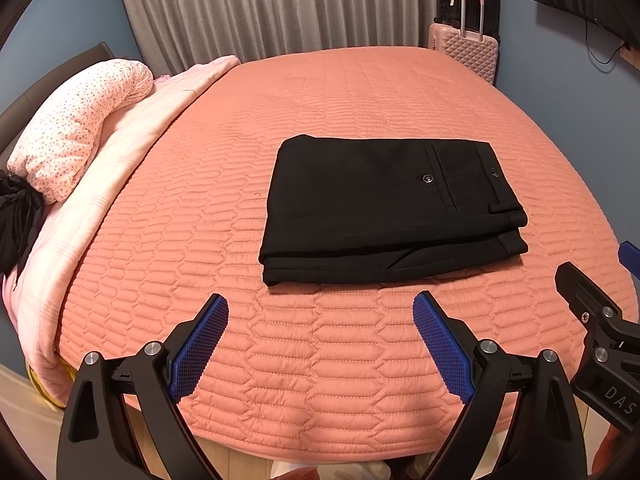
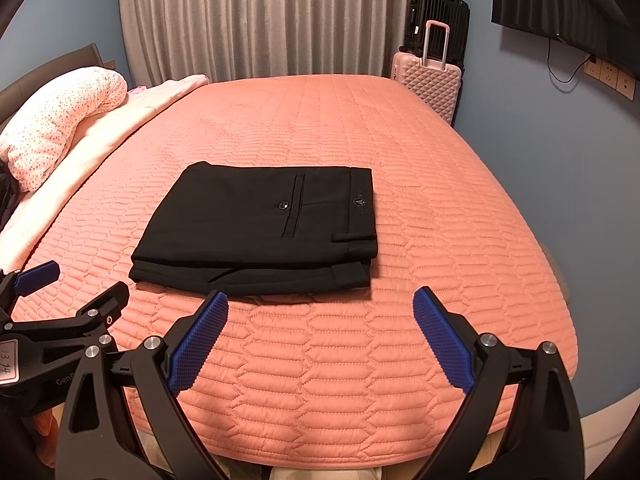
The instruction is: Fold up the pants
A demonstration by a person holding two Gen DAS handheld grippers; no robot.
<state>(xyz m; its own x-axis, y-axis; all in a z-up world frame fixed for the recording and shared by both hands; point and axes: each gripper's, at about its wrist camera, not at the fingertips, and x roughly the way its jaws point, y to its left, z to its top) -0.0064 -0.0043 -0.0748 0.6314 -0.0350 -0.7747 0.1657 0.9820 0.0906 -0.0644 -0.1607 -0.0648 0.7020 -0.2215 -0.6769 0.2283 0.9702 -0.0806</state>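
Black pants (image 1: pixel 384 208) lie folded into a compact rectangle near the middle of the pink quilted bed (image 1: pixel 320 92), waistband to your right, back pocket and its button facing up. Several layers show stacked along the near edge, the lower ones sitting a little forward of the top one. You hold both tools back over the bed's near edge, clear of the cloth: the left gripper (image 1: pixel 320 340) with its blue pads spread wide and nothing between them, the right gripper (image 2: pixel 320 336) likewise parted and empty. The pants sit ahead of the left tool and slightly to its right, and ahead and left of the right one. Judged from how the garment lies, the folding looks essentially done; what may remain is squaring the slightly offset lower layers, if you want a tidier stack. A pillow (image 1: pixel 80 128) lies at the bed's left, suitcases (image 1: pixel 466 52) by the far wall.
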